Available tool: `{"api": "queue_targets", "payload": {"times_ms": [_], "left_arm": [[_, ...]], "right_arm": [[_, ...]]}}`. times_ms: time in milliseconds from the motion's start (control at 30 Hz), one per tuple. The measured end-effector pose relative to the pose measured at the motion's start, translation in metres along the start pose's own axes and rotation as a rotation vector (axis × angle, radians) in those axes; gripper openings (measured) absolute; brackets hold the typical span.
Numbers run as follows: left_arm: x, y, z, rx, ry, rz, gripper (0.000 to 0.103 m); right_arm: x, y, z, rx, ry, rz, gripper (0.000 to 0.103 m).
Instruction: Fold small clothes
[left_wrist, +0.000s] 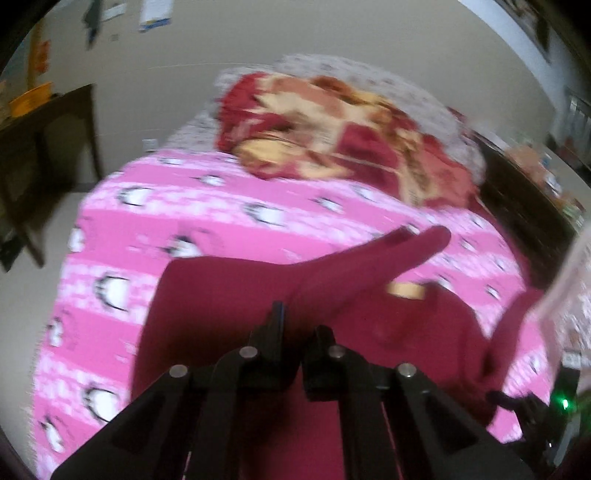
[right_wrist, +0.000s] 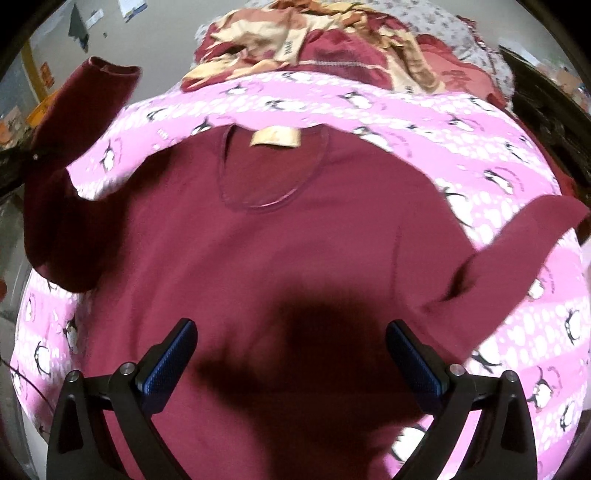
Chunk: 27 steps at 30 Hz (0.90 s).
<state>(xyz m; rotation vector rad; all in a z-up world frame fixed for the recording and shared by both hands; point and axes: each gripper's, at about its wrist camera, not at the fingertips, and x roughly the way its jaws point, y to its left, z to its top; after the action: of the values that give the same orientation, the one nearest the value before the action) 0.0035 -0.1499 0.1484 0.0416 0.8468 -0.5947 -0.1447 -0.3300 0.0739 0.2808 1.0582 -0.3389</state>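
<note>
**Sleeve going up as a maroon top gets its first fold**

A maroon long-sleeved top (right_wrist: 280, 251) is lying chest-up on a pink penguin-print blanket (right_wrist: 461, 129), its neckline and tan label (right_wrist: 275, 139) pointing toward a heap of red-and-cream bedding (right_wrist: 332, 40) at the far end of the bed. The left gripper (left_wrist: 295, 332) is pinching one sleeve (left_wrist: 369, 266) between nearly closed jaws and is holding it raised off the blanket, the cuff standing out past the fingers; the right wrist view is showing the same sleeve hanging in the air at the left edge of the garment. The right gripper (right_wrist: 291, 354) is hovering over the lower body of the top with its blue-padded fingers (right_wrist: 173, 358) spread wide and holding nothing. The other sleeve (right_wrist: 517, 240) is lying out flat across the blanket to the right.

The step in hand appears to be folding the lifted sleeve across the chest. Doing it well likely means carrying the sleeve inward along a line level with the shoulder, so the crease is forming at the armhole seam rather than dragging the body fabric with it. The free gripper is looking well placed to press down on the torso as an anchor. Laying the cuff down flat before letting go should be keeping the sleeve from bunching. The left wrist view is blurred, so the exact grip point is hard to judge.
</note>
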Motion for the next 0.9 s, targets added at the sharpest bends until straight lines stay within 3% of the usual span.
{"api": "queue_targets", "payload": {"times_ms": [200, 467, 500, 533, 567, 633, 800, 900], "left_arm": [[0.039, -0.068, -0.043, 0.086, 0.099, -0.059, 0.007], [0.076, -0.100, -0.097, 0.134, 0.193, -0.024, 0.008], [0.078, -0.102, -0.102, 0.134, 0.197, -0.021, 0.011], [0.080, -0.102, -0.104, 0.135, 0.204, -0.025, 0.025], [0.080, -0.104, -0.107, 0.136, 0.216, -0.042, 0.045], [0.075, -0.105, -0.113, 0.142, 0.236, -0.073, 0.062], [0.035, -0.093, -0.122, 0.219, 0.185, -0.046, 0.068], [0.006, -0.066, -0.126, 0.236, 0.129, 0.024, 0.073]], "right_arm": [[-0.014, -0.035, -0.005, 0.054, -0.020, -0.033, 0.103], [-0.028, -0.070, -0.007, 0.096, -0.077, -0.040, 0.103], [-0.028, -0.069, -0.006, 0.090, -0.079, -0.043, 0.103], [-0.027, -0.068, -0.005, 0.082, -0.081, -0.038, 0.103], [-0.026, -0.065, -0.004, 0.074, -0.081, -0.028, 0.103], [-0.022, -0.060, -0.002, 0.053, -0.078, -0.004, 0.101], [-0.008, -0.044, 0.004, -0.012, -0.066, 0.028, 0.086], [0.006, -0.030, 0.013, -0.057, -0.056, 0.052, 0.079]]}}
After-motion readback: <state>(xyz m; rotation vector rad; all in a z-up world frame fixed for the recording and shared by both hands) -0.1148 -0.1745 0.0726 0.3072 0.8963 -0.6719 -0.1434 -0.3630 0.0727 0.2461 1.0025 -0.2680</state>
